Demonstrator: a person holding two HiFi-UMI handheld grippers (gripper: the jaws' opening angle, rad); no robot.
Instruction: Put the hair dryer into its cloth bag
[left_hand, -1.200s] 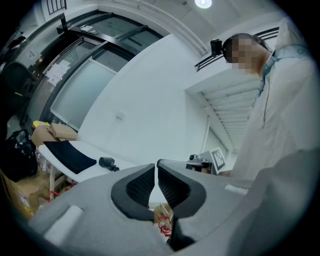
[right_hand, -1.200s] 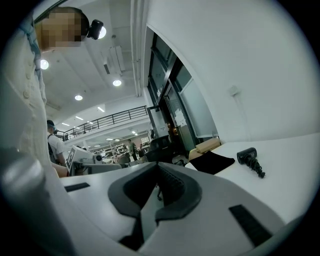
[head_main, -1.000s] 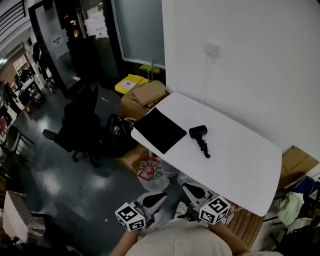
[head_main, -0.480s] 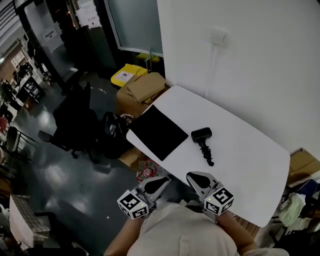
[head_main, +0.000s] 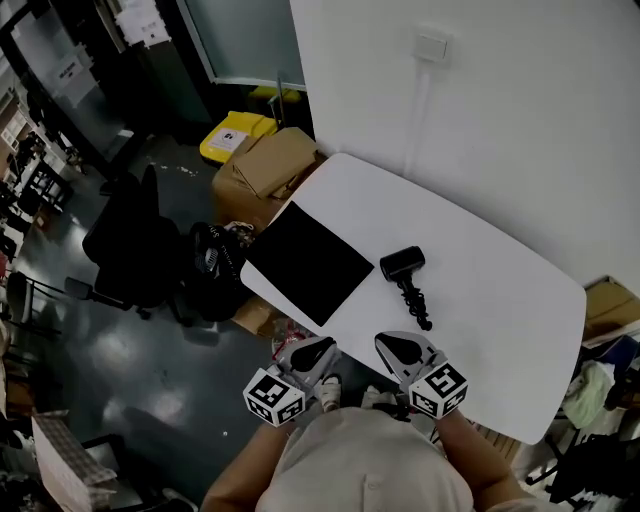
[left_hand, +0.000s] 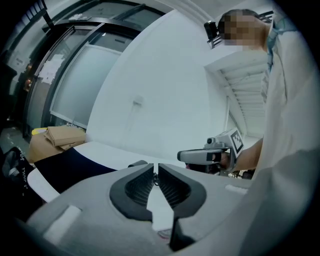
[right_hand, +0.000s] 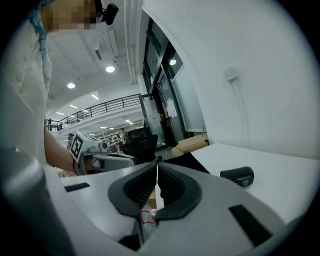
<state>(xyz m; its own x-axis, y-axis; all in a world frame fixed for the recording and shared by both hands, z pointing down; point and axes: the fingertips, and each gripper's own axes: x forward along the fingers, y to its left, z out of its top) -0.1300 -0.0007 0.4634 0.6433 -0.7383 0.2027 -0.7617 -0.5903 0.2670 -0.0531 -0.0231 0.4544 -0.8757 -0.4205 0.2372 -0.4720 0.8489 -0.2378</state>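
Black barrel-bodied hair dryer (head_main: 403, 264) lies on the white rounded table (head_main: 490, 290), just beside the flat black cloth bag (head_main: 310, 262). Left gripper (left_hand: 155, 169) and right gripper (right_hand: 157, 164) are both clenched and empty, near the table's front edge.

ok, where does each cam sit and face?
Head view: on the head, steeply down at table, hair dryer, cloth bag; left tongs, right tongs, shirt show.
Left gripper view: on left tongs, across table toward wall; right tongs, shirt show.
Right gripper view: on right tongs, toward hair dryer, cloth bag; left tongs show.
Shared: all three see cloth bag.
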